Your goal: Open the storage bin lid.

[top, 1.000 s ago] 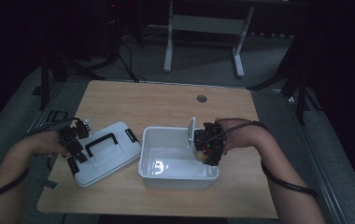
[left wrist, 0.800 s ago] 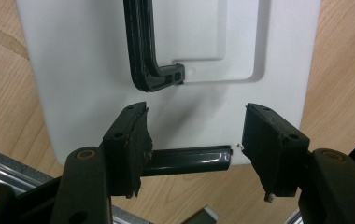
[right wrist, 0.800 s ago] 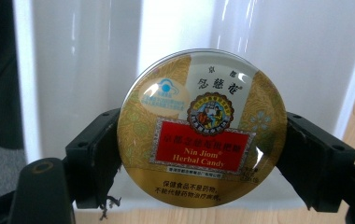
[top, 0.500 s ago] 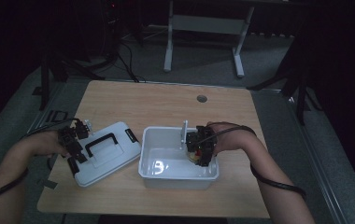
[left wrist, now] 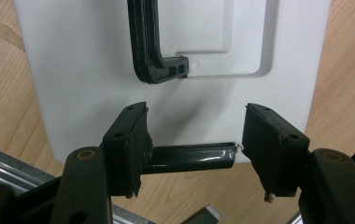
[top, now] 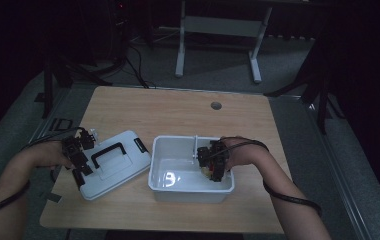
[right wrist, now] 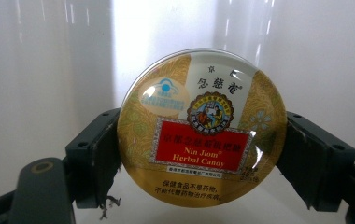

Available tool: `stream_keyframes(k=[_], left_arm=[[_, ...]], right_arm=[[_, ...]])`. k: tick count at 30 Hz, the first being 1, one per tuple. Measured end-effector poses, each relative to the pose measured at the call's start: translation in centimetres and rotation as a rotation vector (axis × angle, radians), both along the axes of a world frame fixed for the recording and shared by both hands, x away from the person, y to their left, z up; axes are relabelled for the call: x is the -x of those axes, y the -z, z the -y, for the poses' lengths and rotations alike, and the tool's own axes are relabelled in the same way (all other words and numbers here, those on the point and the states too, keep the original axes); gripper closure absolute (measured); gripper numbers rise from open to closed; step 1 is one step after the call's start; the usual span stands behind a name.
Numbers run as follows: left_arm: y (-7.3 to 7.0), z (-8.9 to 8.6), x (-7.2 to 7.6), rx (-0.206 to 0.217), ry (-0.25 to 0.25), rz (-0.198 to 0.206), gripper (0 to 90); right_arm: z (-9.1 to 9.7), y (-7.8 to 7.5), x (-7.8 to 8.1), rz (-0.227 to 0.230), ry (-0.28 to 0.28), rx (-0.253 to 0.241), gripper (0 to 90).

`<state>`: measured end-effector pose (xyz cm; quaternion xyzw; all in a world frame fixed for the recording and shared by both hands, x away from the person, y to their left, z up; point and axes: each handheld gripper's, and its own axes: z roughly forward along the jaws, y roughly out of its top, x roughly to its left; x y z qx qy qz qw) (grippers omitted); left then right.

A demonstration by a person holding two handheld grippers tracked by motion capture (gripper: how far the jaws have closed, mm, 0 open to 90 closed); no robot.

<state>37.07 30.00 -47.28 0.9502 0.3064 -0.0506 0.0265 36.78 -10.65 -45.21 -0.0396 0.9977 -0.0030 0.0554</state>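
- The right gripper (right wrist: 202, 161) is clamped on a round candy tin (right wrist: 202, 128), down inside the white tub (top: 178, 192).
- The left gripper (left wrist: 192, 140) stands half open over the white lid (left wrist: 96, 79); a black latch (left wrist: 189, 157) lies between its jaws, seemingly ungripped.

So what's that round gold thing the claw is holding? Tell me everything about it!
It is a round candy tin, gold and shiny like metal, with a red label reading "Nin Jiom Herbal Candy", a small picture above it and Chinese writing. The right gripper squeezes it by its edges, lid facing the camera, down inside the white plastic box.
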Motion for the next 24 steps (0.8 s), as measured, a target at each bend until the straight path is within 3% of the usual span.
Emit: stream_keyframes(k=[14,20,24], left_arm=[[0.2,0.2,-0.1,0.001,0.003,-0.003,40.4],[0.5,0.3,-0.1,-0.002,0.006,-0.01,40.4],[0.4,0.2,-0.1,-0.001,0.005,-0.007,40.4]], right_arm=[[-0.5,1.8,-0.4,0.03,0.023,0.054,20.2],[-0.6,2.6,-0.3,0.013,0.028,0.076,20.1],[-0.7,3.1,-0.3,-0.024,0.024,0.095,20.0]])
